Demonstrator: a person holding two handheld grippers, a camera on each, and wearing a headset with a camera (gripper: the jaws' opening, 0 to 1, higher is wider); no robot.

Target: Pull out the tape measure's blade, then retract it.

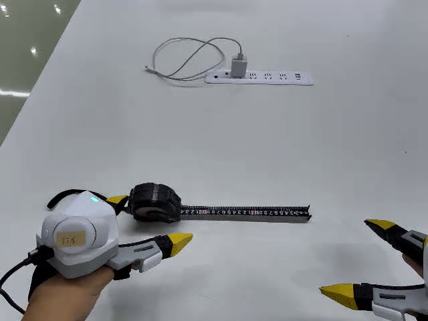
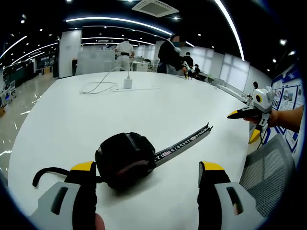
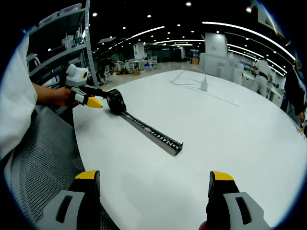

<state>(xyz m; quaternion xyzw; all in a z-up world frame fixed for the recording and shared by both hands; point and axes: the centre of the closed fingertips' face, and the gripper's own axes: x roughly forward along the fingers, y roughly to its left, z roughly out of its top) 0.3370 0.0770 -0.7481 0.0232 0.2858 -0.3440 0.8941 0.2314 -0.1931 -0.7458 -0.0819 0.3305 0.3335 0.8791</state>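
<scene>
A black tape measure case [image 1: 155, 202] lies on the white table [image 1: 221, 147], with its blade [image 1: 247, 213] pulled out flat to the right. My left gripper [image 1: 148, 221] is open around the case; one yellow fingertip [image 1: 117, 199] sits behind it and the other in front. In the left gripper view the case [image 2: 125, 159] lies between the jaws of the left gripper [image 2: 147, 167], close to the left one. My right gripper [image 1: 359, 258] is open and holds nothing, right of the blade's hooked end [image 3: 177, 148] and apart from it. The right gripper [image 3: 154, 176] faces the blade.
A white power strip [image 1: 267, 77] with a charger [image 1: 239, 65] and a looped cable [image 1: 184, 59] lies at the far side. The table's left edge [image 1: 40, 73] runs diagonally. A mesh chair [image 2: 268, 167] stands by the near edge. People stand in the background.
</scene>
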